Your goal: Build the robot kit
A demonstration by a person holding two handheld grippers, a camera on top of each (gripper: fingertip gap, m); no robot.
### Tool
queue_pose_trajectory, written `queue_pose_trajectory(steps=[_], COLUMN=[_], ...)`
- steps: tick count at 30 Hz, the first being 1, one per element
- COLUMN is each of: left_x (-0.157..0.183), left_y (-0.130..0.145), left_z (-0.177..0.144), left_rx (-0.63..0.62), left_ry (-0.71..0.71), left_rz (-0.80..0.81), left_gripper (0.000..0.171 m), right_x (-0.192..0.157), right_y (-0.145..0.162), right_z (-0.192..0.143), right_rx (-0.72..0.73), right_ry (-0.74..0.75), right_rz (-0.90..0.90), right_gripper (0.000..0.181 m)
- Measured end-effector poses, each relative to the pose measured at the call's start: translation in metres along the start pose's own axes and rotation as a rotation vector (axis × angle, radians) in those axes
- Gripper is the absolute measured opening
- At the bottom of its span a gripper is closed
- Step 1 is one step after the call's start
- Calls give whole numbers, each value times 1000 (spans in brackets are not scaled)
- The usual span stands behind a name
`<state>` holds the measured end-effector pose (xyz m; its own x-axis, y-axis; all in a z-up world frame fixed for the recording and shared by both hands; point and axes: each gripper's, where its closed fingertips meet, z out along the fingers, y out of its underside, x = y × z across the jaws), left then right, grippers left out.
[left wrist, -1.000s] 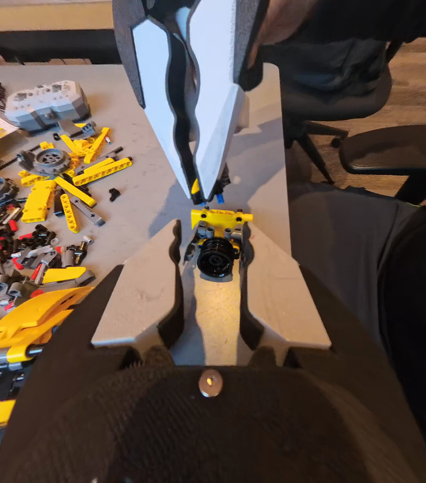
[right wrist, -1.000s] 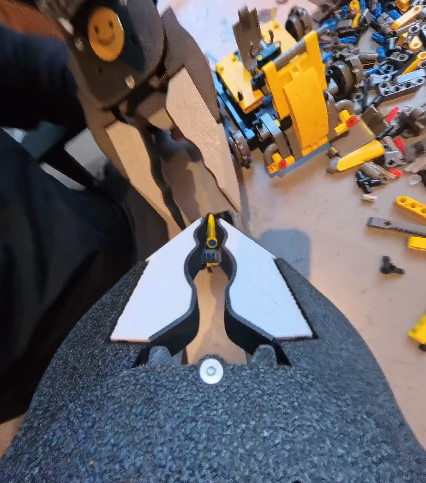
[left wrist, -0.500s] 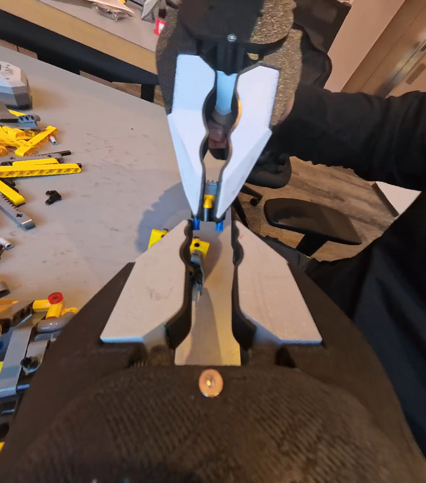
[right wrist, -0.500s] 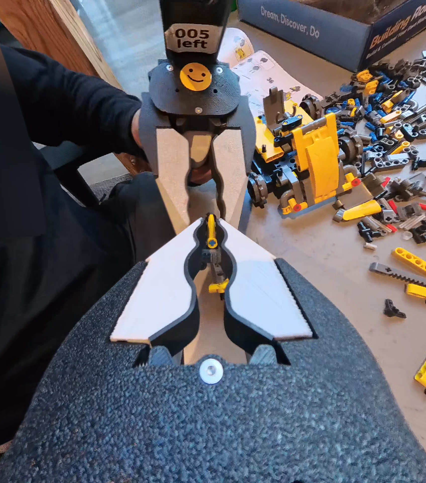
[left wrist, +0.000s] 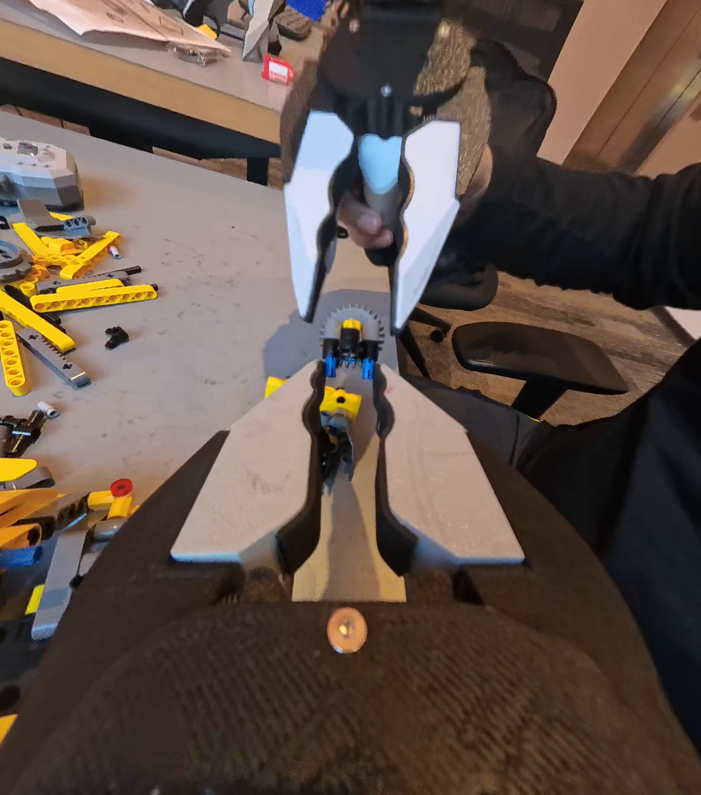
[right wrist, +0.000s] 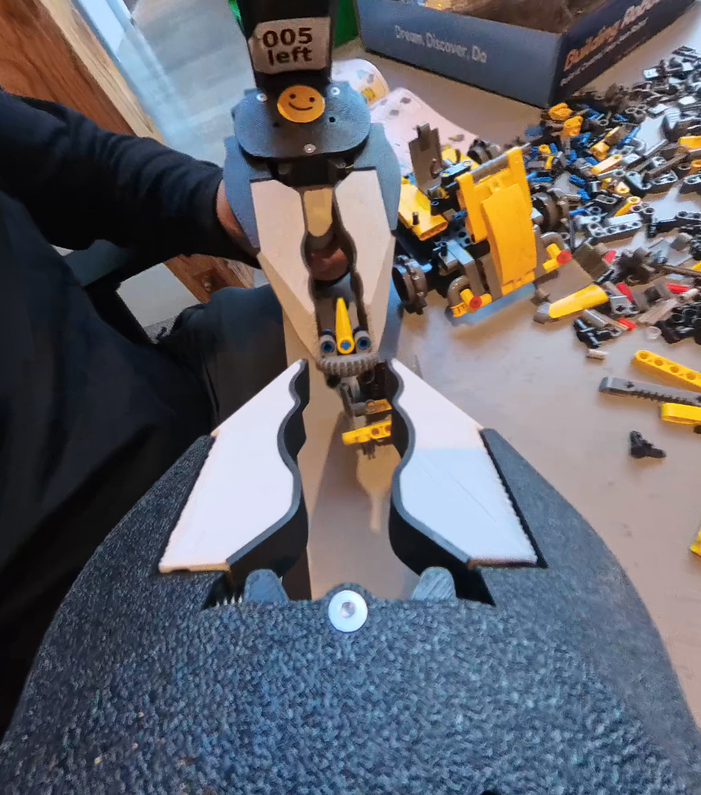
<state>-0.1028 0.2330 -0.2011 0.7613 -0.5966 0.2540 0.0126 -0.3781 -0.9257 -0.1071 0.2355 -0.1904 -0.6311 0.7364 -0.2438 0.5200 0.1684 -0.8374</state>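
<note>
My left gripper (left wrist: 346, 370) is closed on a small brick assembly (left wrist: 339, 413) of yellow, grey and black parts, held above the near edge of the table (left wrist: 194, 241). A grey gear (left wrist: 351, 320) and two blue pins stick out past the fingertips. My right gripper (right wrist: 348, 365) faces it, jaws spread, tips either side of the gear, gripping nothing. Loose yellow beams (left wrist: 95, 297) lie left. A half-built yellow vehicle (right wrist: 491, 228) sits beyond.

Bare table (left wrist: 211, 241) lies beside the tools; loose brick parts (right wrist: 641, 258) crowd the far side.
</note>
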Motion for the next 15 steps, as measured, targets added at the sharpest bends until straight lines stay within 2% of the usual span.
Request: queue_pose_trajectory(steps=[3,10,15], left_x=[0,3,2], left_y=[-3,-2,1], left_z=[0,5,8], left_rx=[15,24,16], left_ry=[-7,-2,-6], left_rz=[18,31,32], left_gripper=[20,20,20], right_x=[-7,-5,-3], right_y=[5,8,12], right_z=[4,3,3], right_rx=[32,92,113], right_ry=[-24,-5,-7], right_rz=[-11,-45,-45], right_gripper=[37,27,27])
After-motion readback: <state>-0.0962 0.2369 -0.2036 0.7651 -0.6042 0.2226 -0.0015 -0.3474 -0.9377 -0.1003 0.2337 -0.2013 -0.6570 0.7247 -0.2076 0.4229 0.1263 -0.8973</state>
